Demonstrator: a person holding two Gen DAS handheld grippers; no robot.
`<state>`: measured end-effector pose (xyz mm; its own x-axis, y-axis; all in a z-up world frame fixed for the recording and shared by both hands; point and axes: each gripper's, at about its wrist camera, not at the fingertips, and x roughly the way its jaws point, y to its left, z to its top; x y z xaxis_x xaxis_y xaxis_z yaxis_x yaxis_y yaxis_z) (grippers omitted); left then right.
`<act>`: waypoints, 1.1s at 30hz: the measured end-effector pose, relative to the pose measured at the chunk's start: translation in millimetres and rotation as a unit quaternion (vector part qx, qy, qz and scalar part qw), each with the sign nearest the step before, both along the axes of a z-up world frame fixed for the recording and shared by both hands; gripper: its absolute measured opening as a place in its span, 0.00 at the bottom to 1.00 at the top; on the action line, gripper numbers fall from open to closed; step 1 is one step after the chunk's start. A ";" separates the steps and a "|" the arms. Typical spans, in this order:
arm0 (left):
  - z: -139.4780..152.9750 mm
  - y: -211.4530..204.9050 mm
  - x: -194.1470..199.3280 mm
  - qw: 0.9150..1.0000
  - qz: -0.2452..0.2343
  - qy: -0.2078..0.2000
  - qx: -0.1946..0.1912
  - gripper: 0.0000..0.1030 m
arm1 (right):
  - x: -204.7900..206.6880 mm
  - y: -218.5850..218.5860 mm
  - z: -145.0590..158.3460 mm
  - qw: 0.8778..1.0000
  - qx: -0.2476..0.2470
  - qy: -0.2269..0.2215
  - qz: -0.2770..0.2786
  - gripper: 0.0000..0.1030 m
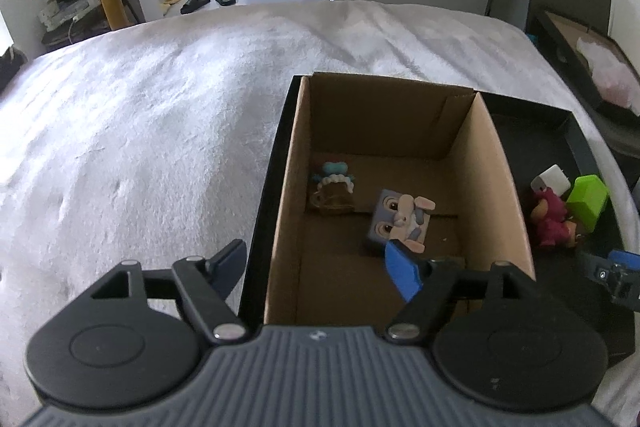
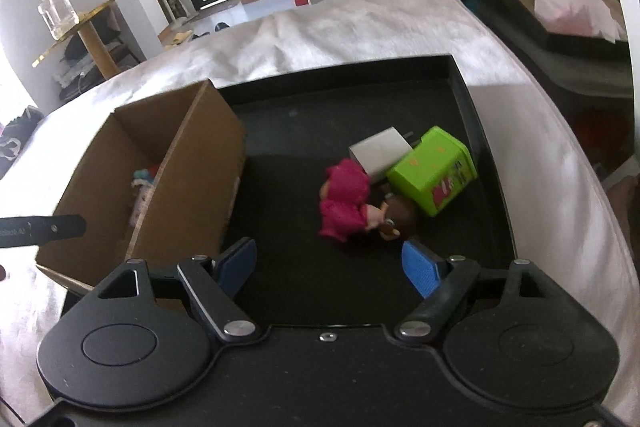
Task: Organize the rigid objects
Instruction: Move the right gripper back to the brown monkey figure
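In the left wrist view, my left gripper (image 1: 316, 269) sits at the lower centre with its jaws spread wide and nothing between them; the left finger hangs over the white blanket (image 1: 140, 115), the right finger over the cardboard box (image 1: 492, 163). The box fills the centre right of the frame and stands in a black tray (image 1: 560, 131). On the box floor I see a small teal-topped figure (image 1: 334, 187) at left and a grey block figure (image 1: 400, 223) just right of it, apart. At the far right, in the tray, lie a pink doll (image 1: 550, 219), a white cube (image 1: 551, 181) and a green box (image 1: 587, 201).

In the right wrist view, my right gripper (image 2: 330, 267) is also wide and empty, at the lower centre above the tray floor, with the doll near its right finger.
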<state>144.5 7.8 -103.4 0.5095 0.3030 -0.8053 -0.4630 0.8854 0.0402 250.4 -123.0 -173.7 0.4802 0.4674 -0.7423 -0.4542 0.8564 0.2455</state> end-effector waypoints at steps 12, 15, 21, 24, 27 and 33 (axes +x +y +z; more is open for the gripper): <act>-0.6 -9.8 12.3 1.000 -0.010 0.015 0.022 0.74 | 38.9 -16.3 -32.1 0.998 0.024 0.041 -0.045 0.39; -2.0 -8.2 13.1 1.000 -0.007 0.018 0.022 0.74 | 46.0 -21.6 -35.4 0.997 0.030 0.043 -0.059 0.37; -2.6 -7.5 10.3 1.000 -0.001 0.019 0.019 0.74 | 54.2 -23.5 -35.1 0.996 0.034 0.042 -0.071 0.41; -3.9 -7.5 11.0 1.000 -0.003 0.023 0.018 0.74 | 58.9 -22.7 -35.5 0.995 0.038 0.044 -0.076 0.48; -4.3 -6.9 10.6 1.000 -0.003 0.023 0.017 0.74 | 61.0 -19.5 -36.5 0.995 0.040 0.046 -0.078 0.55; -5.4 -4.3 11.5 1.000 0.004 0.024 0.013 0.74 | 55.8 -5.1 -39.2 0.998 -0.013 0.010 -0.055 0.41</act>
<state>156.0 3.5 -108.7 0.4675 0.3282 -0.8208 -0.4662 0.8805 0.0865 306.2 -128.1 -212.9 0.5122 0.3938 -0.7633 -0.3525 0.9068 0.2313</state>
